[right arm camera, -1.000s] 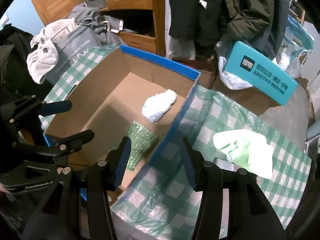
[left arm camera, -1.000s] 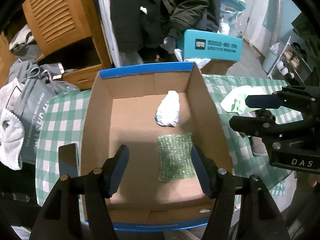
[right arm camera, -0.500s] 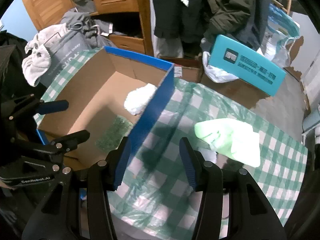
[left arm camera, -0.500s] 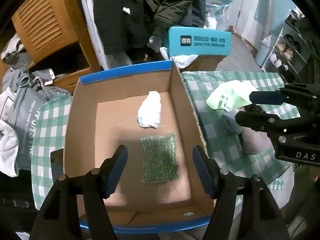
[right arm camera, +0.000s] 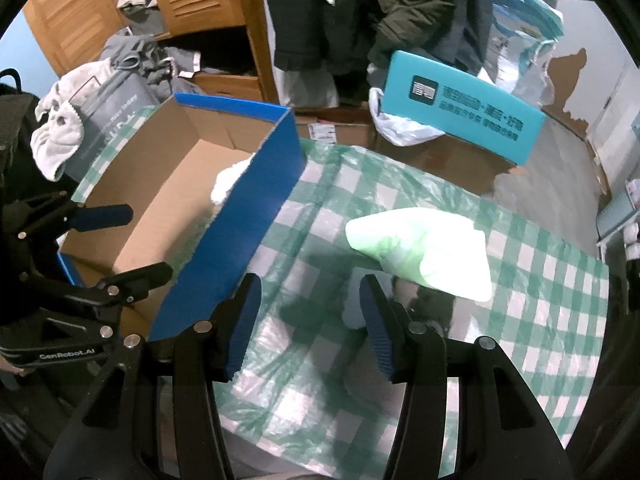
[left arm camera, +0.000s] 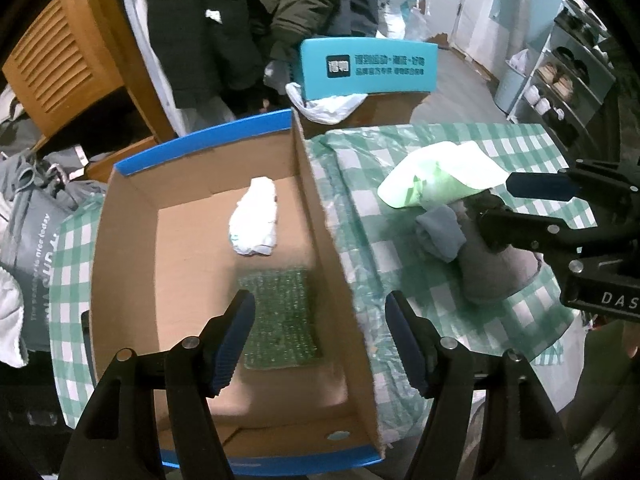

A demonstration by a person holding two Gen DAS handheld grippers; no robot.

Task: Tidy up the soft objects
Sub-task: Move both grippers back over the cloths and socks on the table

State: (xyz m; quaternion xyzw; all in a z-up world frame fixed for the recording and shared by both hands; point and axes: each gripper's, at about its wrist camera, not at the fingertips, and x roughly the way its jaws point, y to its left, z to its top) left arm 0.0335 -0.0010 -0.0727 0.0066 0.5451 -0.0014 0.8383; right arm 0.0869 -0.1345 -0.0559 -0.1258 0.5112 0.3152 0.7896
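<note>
An open cardboard box (left arm camera: 124,248) with a blue rim stands on the checked table; it also shows in the right wrist view (right arm camera: 256,216). In it lie a white cloth (left arm camera: 254,218) and a green glittery sponge pad (left arm camera: 282,316). My left gripper (left arm camera: 320,340) is open and empty above the box's right wall. On the table right of the box lie a pale green cloth (left arm camera: 438,180), a blue-grey sock (left arm camera: 438,232) and a grey soft item (left arm camera: 494,272). My right gripper (right arm camera: 308,320) is open and empty, low over the table next to the pale green cloth (right arm camera: 420,248).
A teal box (left arm camera: 366,66) sits on a brown carton behind the table. Dark coats hang at the back. A grey bag (left arm camera: 32,236) with towels stands left of the table. A wooden cabinet (left arm camera: 60,52) is at the back left.
Both grippers have moved right, away from over the box toward the table with the loose soft items. The grey item and sock have come into the left view. Both jaws stay open.
</note>
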